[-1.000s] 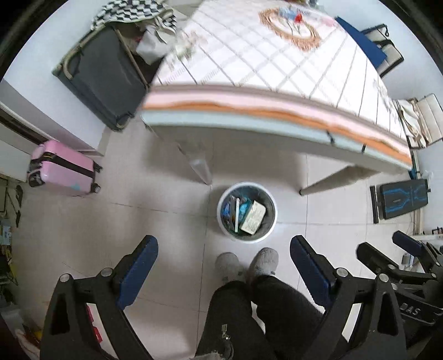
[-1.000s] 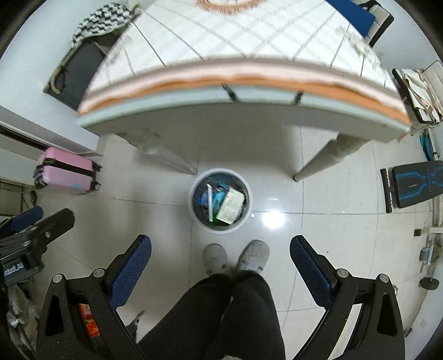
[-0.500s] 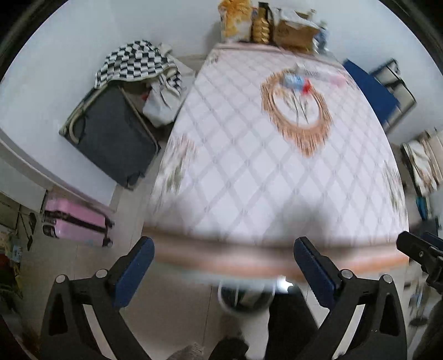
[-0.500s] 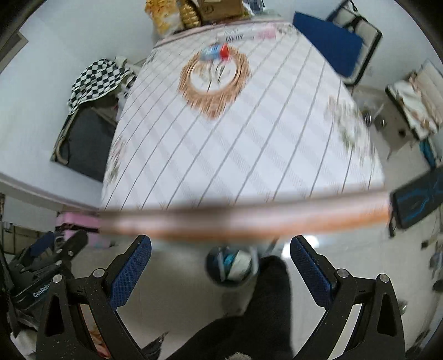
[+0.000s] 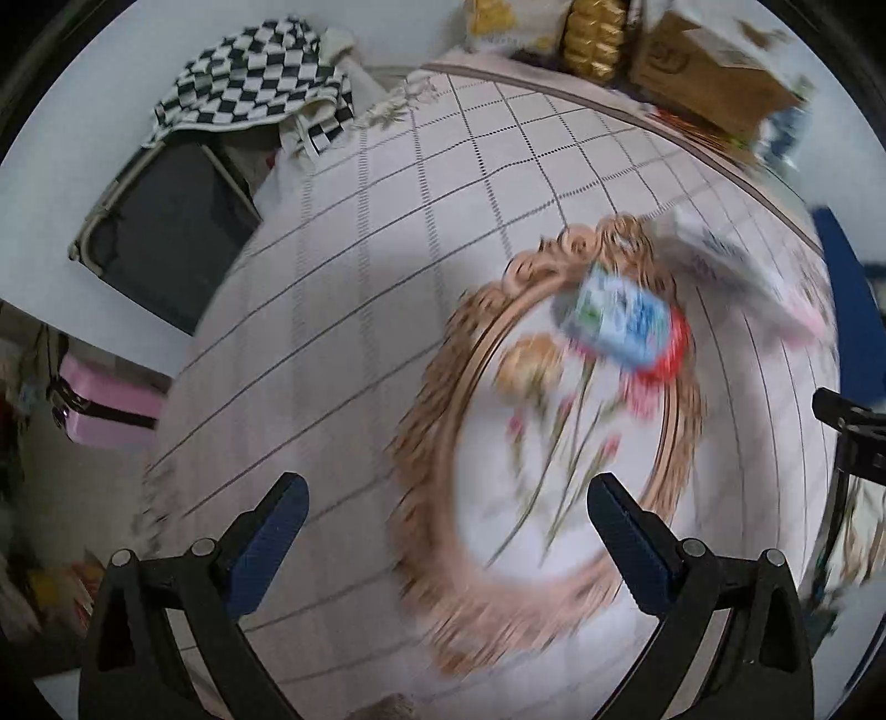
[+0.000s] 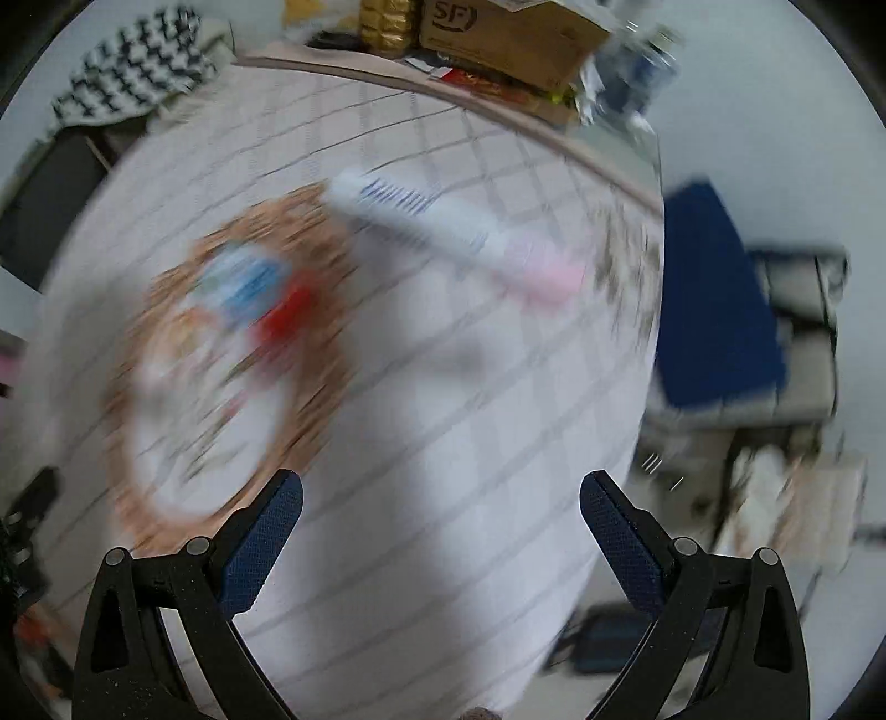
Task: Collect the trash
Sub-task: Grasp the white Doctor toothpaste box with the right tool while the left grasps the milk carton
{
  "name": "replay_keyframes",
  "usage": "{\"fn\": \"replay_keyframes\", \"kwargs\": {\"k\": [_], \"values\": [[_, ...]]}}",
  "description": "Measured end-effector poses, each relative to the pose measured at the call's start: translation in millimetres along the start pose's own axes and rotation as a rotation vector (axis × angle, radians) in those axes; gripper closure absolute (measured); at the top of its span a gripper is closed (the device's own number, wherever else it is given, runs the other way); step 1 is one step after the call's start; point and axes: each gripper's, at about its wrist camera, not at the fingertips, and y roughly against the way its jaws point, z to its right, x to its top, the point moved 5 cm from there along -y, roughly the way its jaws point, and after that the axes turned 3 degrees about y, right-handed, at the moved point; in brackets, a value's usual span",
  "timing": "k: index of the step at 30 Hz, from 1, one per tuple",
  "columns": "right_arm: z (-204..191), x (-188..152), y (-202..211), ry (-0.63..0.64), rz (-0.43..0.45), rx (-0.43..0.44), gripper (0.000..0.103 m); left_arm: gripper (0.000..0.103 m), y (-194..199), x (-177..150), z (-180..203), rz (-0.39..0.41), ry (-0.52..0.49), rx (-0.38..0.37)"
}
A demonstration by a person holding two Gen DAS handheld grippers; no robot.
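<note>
Trash lies on the tabletop [image 5: 343, 343], and none of it is picked up at this moment. Two pieces show. One is a small blue and white packet [image 5: 620, 315] with a red end, lying on the round gold flower ring [image 5: 437, 421] printed on the cloth. The other is a long white and pink wrapper [image 6: 454, 232], lying just past the ring toward the back of the tabletop. Both pictures are blurry, so what the trash really is cannot be told.

The left tool [image 5: 443, 512] has just been opening its jaws, and now they are spread wide with nothing between them. The right tool [image 6: 440, 512] is also spread wide and empty. So the picking up is not done yet, and both pieces are left to grab.

The packet lies ahead of the left tool, a bit to its right side, apart from the blue pads. From the right tool, the packet is ahead and to the left, and the long wrapper is straight ahead, well apart from it. A brown box [image 6: 498, 39] and some yellow bags [image 5: 587, 33] sit at the back edge.
</note>
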Motion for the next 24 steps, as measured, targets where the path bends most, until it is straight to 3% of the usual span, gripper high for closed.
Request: {"fn": "replay_keyframes", "kwargs": {"k": [4, 7, 10, 11, 13, 16, 19, 22, 23, 24], "values": [[16.6, 75.8, -67.2, 0.195, -0.034, -0.080, 0.002, 0.000, -34.9, 38.1, 25.9, -0.052, 0.052, 0.026], [10.5, 108.5, -103.6, 0.311, -0.048, -0.061, 0.002, 0.000, -49.0, 52.5, 33.9, -0.073, 0.097, 0.022], [5.8, 124.7, -135.5, 0.359, -0.098, -0.011, 0.004, 0.001, -55.4, 59.3, 35.8, -0.095, 0.187, -0.033], [8.0, 126.3, -142.0, 0.338, -0.116, 0.014, 0.008, 0.001, -57.8, 60.5, 36.4, -0.107, 0.220, -0.056], [18.7, 125.3, -148.2, 0.212, -0.152, 0.128, 0.033, 0.001, -64.1, 62.0, 37.7, -0.140, 0.278, -0.094], [50.1, 109.7, -150.5, -0.062, -0.218, 0.241, 0.047, 0.001, -79.0, 62.2, 42.3, -0.215, 0.368, -0.168], [78.5, 81.2, -154.9, -0.295, -0.268, 0.305, 0.051, 0.001, -97.0, 59.6, 48.7, -0.296, 0.451, -0.207], [95.0, 55.6, -155.4, -0.396, -0.253, 0.284, 0.052, 0.016, -107.5, 58.2, 54.6, -0.326, 0.456, -0.176], [97.5, 48.1, -155.1, -0.413, -0.244, 0.280, 0.053, 0.031, -104.6, 59.4, 56.0, -0.305, 0.436, -0.156], [98.4, 41.9, -154.7, -0.425, -0.240, 0.279, 0.054, 0.039, -99.3, 60.1, 60.0, -0.275, 0.382, -0.150]]}}
